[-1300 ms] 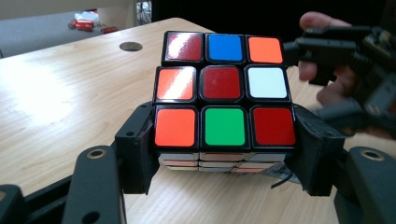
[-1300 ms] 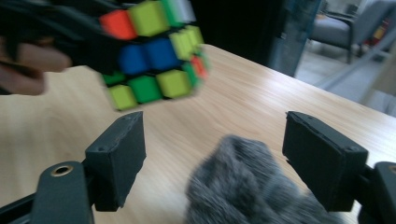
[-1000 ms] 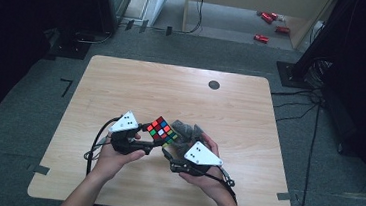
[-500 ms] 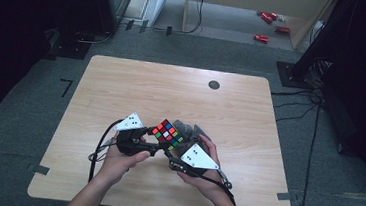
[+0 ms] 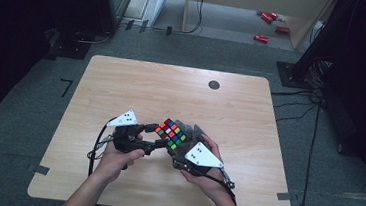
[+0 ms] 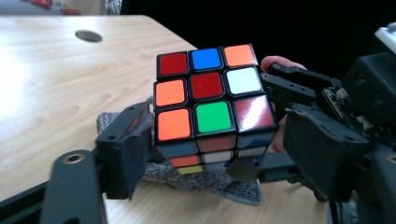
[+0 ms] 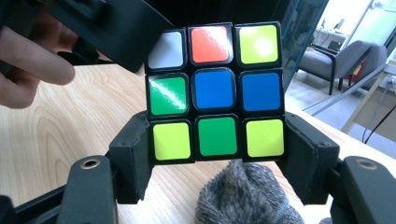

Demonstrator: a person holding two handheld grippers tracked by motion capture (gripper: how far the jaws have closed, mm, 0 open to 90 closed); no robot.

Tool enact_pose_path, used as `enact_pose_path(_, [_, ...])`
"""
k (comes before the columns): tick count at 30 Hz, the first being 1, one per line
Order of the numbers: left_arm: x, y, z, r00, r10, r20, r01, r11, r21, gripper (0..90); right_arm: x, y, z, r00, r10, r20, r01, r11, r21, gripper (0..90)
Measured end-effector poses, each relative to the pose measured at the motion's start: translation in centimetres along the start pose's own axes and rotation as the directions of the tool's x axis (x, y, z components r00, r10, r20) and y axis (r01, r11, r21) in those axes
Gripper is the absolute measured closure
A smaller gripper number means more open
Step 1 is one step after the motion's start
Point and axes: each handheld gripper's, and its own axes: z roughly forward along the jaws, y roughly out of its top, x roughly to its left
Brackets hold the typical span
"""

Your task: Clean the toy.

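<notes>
Wooden table (image 5: pixel 121 92): light top, with a dark round hole (image 5: pixel 214 84) near its far edge; all places below are given from the cube.

Grey fuzzy cloth (image 7: pixel 245 198): lies on the table directly under the cube, spreading a little past it on both sides.

Right gripper (image 7: pixel 217 140): comes at the cube from the person's right. Its two black jaws clamp the bottom layer from opposite sides, pads pressed on the stickers' edges. The jaws have just been closing, cube between them.

Left gripper (image 5: pixel 155 143): comes at the cube from the person's left. One jaw lies against the cube's lower left edge; the other jaw cannot be made out. Jaws have just been opening, released from the cube.

Puzzle cube (image 5: pixel 172 133): scrambled, held above the cloth at the near middle of the table, between the two grippers, tilted on a corner in the high view.
</notes>
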Motion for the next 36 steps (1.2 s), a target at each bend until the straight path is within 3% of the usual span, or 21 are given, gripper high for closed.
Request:
enact_pose_path(4, [0.3,0.0,-0.6,0.9982,0.056,-0.022,-0.056,0.9983,-0.018,20.2,-0.5,0.0,-0.2,0.9997,0.024,0.007,-0.024,1.0,0.0,34.4])
enact_pose_path(7, [0.3,-0.2,-0.7,0.9909,0.126,-0.048,-0.127,0.9918,-0.017,18.4,-1.0,0.1,-0.4,0.999,0.044,0.005,-0.044,0.999,0.009,34.5])
enact_pose_path(8, [0.2,-0.4,-0.7,0.9849,0.163,-0.058,-0.164,0.9863,-0.012,18.2,-1.1,0.1,-0.4,0.9984,0.056,0.004,-0.056,0.998,0.012,34.5])
enact_pose_path(10, [0.0,-0.7,-0.5,0.9658,0.239,-0.102,-0.239,0.971,0.007,16.0,-1.5,0.1,-0.5,0.9972,0.074,0.0,-0.074,0.997,0.017,34.5])
enact_pose_path(12, [0.0,-1.1,-0.2,0.9514,0.286,-0.116,-0.285,0.9582,0.018,15.2,-1.7,0.2,-0.6,0.9945,0.105,-0.003,-0.105,0.994,0.02,34.5])
enact_pose_path(13, [-0.1,-1.4,0.0,0.9378,0.321,-0.132,-0.321,0.9467,0.023,15.2,-1.8,0.3,-0.7,0.9934,0.114,-0.007,-0.114,0.993,0.018,34.5])
enact_pose_path(16, [-0.3,-2.1,0.6,0.9084,0.391,-0.149,-0.39,0.9202,0.037,15.1,-2.0,0.5,-0.9,0.9886,0.149,-0.023,-0.149,0.989,0.013,34.5])
enact_pose_path(18, [-0.6,-2.5,1.0,0.8807,0.448,-0.156,-0.446,0.8939,0.049,15.2,-2.0,0.6,-0.9,0.9858,0.166,-0.026,-0.165,0.986,0.016,34.5])
enact_pose_path(19, [-0.8,-2.8,1.2,0.8628,0.481,-0.157,-0.479,0.8764,0.051,15.2,-2.0,0.7,-0.9,0.9844,0.173,-0.028,-0.173,0.985,0.017,34.5])
enact_pose_path(20, [-1.1,-3.0,1.4,0.8302,0.527,-0.183,-0.525,0.8488,0.059,15.2,-2.0,0.7,-0.9,0.9827,0.182,-0.032,-0.182,0.983,0.017,34.5])
enact_pose_path(21, [-1.2,-3.1,1.6,0.8155,0.545,-0.196,-0.544,0.8369,0.063,15.3,-1.9,0.8,-0.9,0.9804,0.193,-0.04,-0.192,0.981,0.02,34.5])
enact_pose_path(23, [-1.3,-3.3,1.8,0.7965,0.567,-0.21,-0.566,0.8212,0.069,15.4,-1.8,0.9,-0.9,0.9778,0.204,-0.048,-0.203,0.979,0.025,34.5])
enact_pose_path(24, [-1.3,-3.4,1.8,0.7797,0.583,-0.228,-0.584,0.8086,0.073,15.5,-1.7,0.9,-0.9,0.9763,0.21,-0.053,-0.209,0.978,0.028,34.5])
enact_pose_path(25, [-1.3,-3.5,1.9,0.7667,0.596,-0.24,-0.597,0.7987,0.075,15.6,-1.6,1.0,-0.9,0.9744,0.217,-0.06,-0.215,0.976,0.032,34.5])
enact_pose_path(28, [-1.2,-3.6,1.8,0.7408,0.62,-0.259,-0.625,0.777,0.071,15.7,-1.2,1.2,-0.8,0.9682,0.233,-0.09,-0.23,0.972,0.046,34.5])
enact_pose_path(31, [-1.4,-3.9,2.0,0.702,0.653,-0.284,-0.66,0.7462,0.084,15.8,-0.9,1.4,-0.6,0.9608,0.255,-0.109,-0.25,0.967,0.059,34.5])
enact_pose_path(32, [-1.4,-3.9,2.0,0.695,0.659,-0.287,-0.668,0.7399,0.083,15.8,-0.8,1.4,-0.5,0.9576,0.262,-0.119,-0.256,0.964,0.068,34.5])
enact_pose_path(33, [-1.5,-4.0,2.0,0.6787,0.672,-0.295,-0.682,0.7263,0.086,16.4,-0.8,1.4,-0.5,0.9551,0.269,-0.125,-0.261,0.962,0.073,34.4])
enact_pose_path(35, [-1.6,-4.2,2.1,0.6396,0.702,-0.312,-0.718,0.6909,0.083,17.9,-0.7,1.4,-0.4,0.9485,0.285,-0.139,-0.274,0.958,0.089,34.4])
enact_pose_path(36, [-1.7,-4.4,2.1,0.615,0.719,-0.324,-0.739,0.6687,0.08,18.8,-0.7,1.4,-0.3,0.9459,0.293,-0.14,-0.282,0.955,0.092,34.4])
